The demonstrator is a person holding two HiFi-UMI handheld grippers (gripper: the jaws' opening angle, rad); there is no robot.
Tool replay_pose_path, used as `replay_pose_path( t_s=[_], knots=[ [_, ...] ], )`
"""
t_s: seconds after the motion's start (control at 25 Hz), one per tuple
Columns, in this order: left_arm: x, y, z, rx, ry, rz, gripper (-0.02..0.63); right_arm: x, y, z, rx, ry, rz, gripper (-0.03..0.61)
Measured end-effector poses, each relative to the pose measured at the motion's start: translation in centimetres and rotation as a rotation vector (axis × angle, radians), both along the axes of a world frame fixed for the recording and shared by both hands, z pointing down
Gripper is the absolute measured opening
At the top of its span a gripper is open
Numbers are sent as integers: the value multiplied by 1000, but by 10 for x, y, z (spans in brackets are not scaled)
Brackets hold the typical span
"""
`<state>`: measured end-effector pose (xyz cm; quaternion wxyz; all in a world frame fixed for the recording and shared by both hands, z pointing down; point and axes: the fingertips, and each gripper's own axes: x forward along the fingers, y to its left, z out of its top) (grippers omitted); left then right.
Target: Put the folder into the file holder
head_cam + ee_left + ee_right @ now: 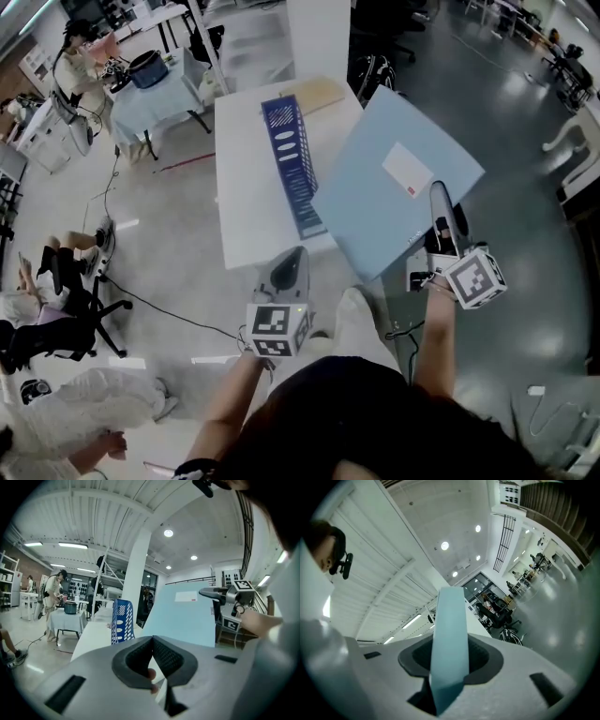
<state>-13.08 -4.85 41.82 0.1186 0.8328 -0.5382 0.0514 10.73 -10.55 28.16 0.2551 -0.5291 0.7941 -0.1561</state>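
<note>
Fingers (135, 660) of the left gripper (292, 261) are clenched together with nothing between them. It sits low at the near edge of the white surface (246, 187), empty, pointing towards the file holder (289, 155).

The file holder is blue perforated plastic. It stands on the surface left of centre, narrow and tall. It looks light, so it will likely slide or tip if pushed from the side.

Next to the right is the folder (389, 192). It is pale blue, flat, wide and thin, with a white label (408, 171) on the cover. It is up in the air, tilted, over the right edge of the surface and the floor beyond. In the left gripper view it is right of the holder and not touching it.

Far right, the right gripper (442, 202) has its fingers (483, 654) grasping the folder's near right edge. The right gripper view shows the sheet running straight up between the pads.

Handling call:
- The folder is light and fairly stiff, and probably bows a bit across its width.
- The cover looks smooth, so it could slip or pivot in a one-edge pinch.
- It is a big sheet held at one side, so it will lever and swing.

Where to hold:
- Keep the bite deep on that edge, close to the middle of the side, not out at a corner.
- The free left fingers could pinch the lower left edge to steer it.
- They could instead brace the holder while the folder drops into the slot edge-first.
</note>
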Motion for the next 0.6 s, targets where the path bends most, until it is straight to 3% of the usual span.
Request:
replay_pose_path(
  t_s=[0.6],
  knots=[
    [-18,3,-2,-4,20,-37,6,-46,5,-16,43,101,56,146]
  ],
)
